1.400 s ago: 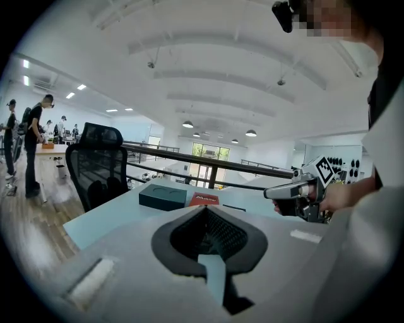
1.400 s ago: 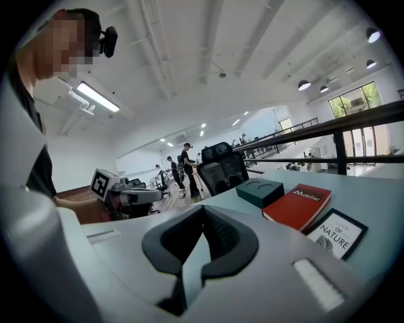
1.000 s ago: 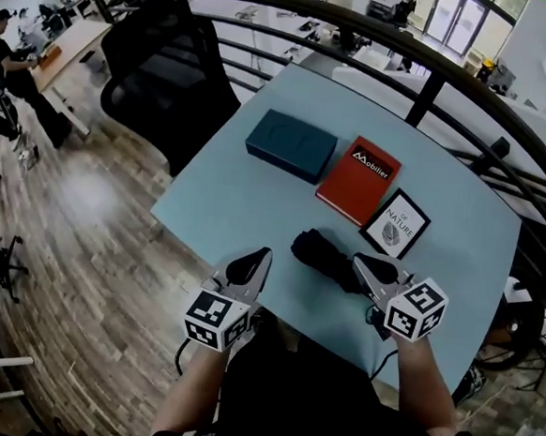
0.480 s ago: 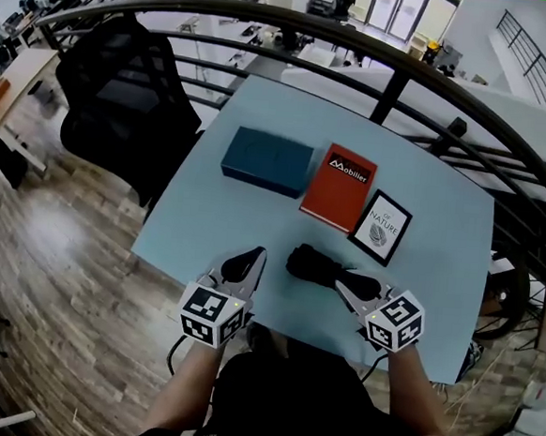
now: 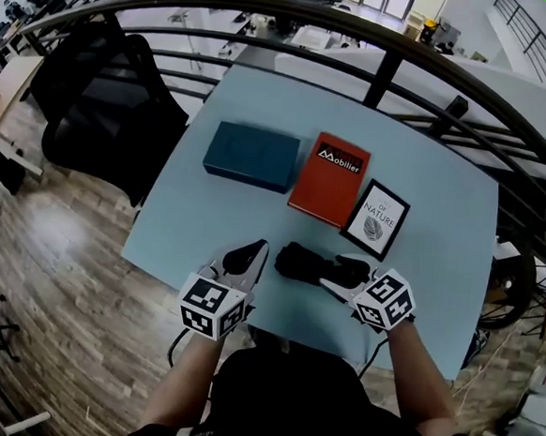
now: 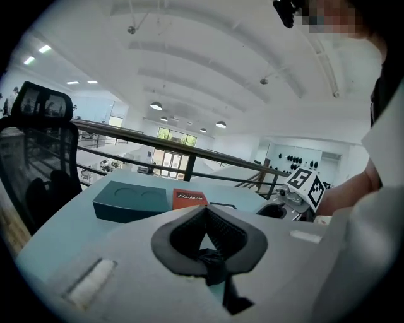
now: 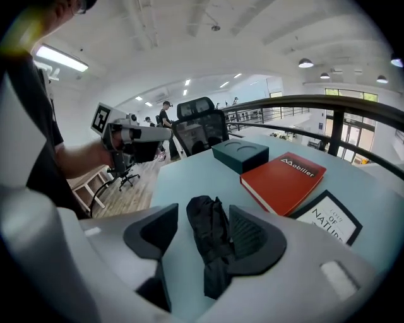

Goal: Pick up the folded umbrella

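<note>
A pale blue table [image 5: 443, 207] is seen filling the middle of the head view. It is hemmed on its far side by a dark curved railing [image 5: 383, 80], and an office chair [image 5: 104, 96] is parked off its left corner over wood floor. Bare tabletop is left open on the right side and along the left edge, so room is found on both flanks.

Across the middle a row is laid out: a teal box [image 5: 252, 155], a red book [image 5: 330, 178] and a black-framed card [image 5: 375, 219] just beside the book. The teal box is shut (what it holds cannot be told).

Nearer the person, close to the table's near edge and apart from that row, the folded umbrella [image 5: 307, 263] is laid flat, a black bundle.

And now the grippers. The right gripper [image 5: 344, 271] is set around the umbrella's near end and its jaws are opening. The bundle is seen between them, one pad just beside the fabric and the other clear of it, so nothing is clamped. The left gripper [image 5: 251, 254] is held just left of the umbrella, its jaw tips pressed together with nothing between them.
</note>
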Demonstrator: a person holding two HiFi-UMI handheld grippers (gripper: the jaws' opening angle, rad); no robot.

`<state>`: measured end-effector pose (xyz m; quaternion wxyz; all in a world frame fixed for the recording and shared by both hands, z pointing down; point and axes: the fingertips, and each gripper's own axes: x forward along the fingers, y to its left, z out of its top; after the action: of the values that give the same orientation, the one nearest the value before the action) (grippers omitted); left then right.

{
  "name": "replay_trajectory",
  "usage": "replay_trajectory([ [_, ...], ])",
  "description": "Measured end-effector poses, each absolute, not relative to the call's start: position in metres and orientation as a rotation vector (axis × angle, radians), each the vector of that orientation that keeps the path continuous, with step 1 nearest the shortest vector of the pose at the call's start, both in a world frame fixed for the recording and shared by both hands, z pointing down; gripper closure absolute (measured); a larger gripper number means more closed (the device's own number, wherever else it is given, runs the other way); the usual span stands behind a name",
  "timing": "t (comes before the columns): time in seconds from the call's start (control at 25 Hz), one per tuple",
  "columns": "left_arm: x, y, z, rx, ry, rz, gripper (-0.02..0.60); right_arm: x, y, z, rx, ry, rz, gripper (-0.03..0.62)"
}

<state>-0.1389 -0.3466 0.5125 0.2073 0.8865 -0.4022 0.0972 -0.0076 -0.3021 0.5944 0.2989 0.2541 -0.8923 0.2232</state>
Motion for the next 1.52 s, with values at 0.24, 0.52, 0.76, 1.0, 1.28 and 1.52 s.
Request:
replay_trajectory([
  [0.24, -0.125, -0.358, 0.534, 2.436, -1.086, 0.311, 0.574, -0.001, -0.307, 0.637, 0.550, -2.250, 0.590, 0.248],
  [0.52, -0.126, -0.355, 0.544, 2.409, -1.103, 0.316, 0.574, -0.005, -0.295, 0.690, 0.384, -2.090, 0.530, 0.207],
  [0.76, -0.138, -0.355, 0.540, 2.387, -1.154, 0.303, 0.574, -0.009, -0.294, 0.714, 0.281, -1.999, 0.484, 0.212],
  [1.0, -0.139, -0.349, 0.540, 2.369, -1.161, 0.292, 0.573, -0.010, -0.279, 0.737, 0.207, -1.877, 0.427, 0.267],
  [1.28, -0.130, -0.339, 0.542, 2.377, -1.123, 0.275, 0.574, -0.010, -0.277, 0.745, 0.221, -1.876, 0.324, 0.275],
  [1.52, -0.131, -0.335, 0.533, 2.418, -1.109, 0.277, 0.574, -0.010, -0.269, 0.745, 0.272, -1.865, 0.305, 0.334],
])
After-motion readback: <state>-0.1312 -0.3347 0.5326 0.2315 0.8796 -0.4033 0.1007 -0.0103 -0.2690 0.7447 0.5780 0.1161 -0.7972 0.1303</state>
